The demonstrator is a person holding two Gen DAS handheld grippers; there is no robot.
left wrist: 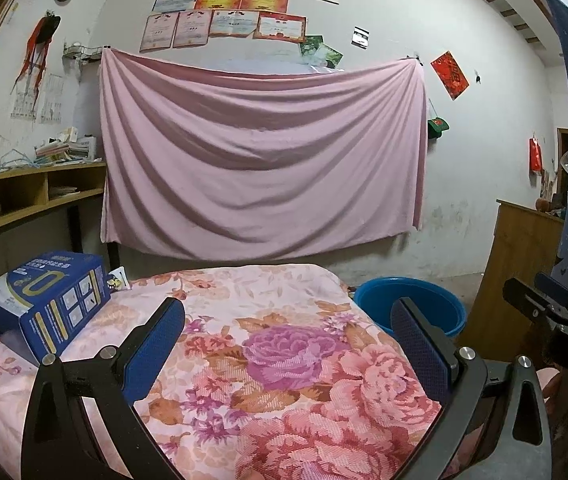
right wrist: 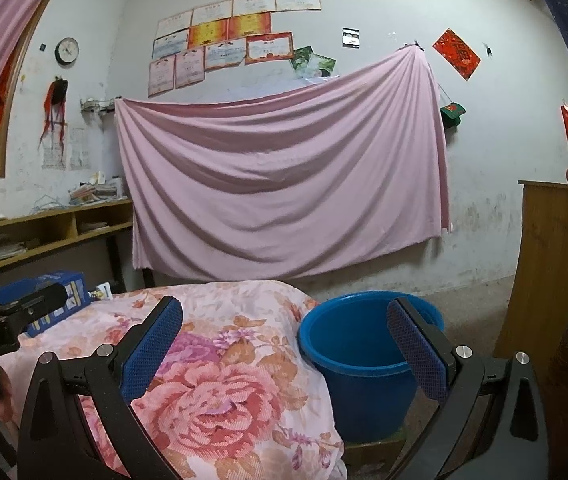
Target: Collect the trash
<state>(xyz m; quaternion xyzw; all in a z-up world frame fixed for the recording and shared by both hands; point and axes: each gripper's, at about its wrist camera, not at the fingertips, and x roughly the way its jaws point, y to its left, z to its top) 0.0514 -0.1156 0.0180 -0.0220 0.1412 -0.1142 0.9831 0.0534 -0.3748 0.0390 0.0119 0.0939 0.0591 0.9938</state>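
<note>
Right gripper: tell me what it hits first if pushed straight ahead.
Probably the near rim of the blue bucket, which sits between the open fingers of the right gripper beside the floral cloth; depth is unclear.

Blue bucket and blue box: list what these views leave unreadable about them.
- Blue bucket: its bottom is hidden in both views, by its own wall in the right wrist view and by the floral cover in the left.
- Blue box: the print is too small to read; in the right wrist view the left hand-held gripper covers part of it.
</note>
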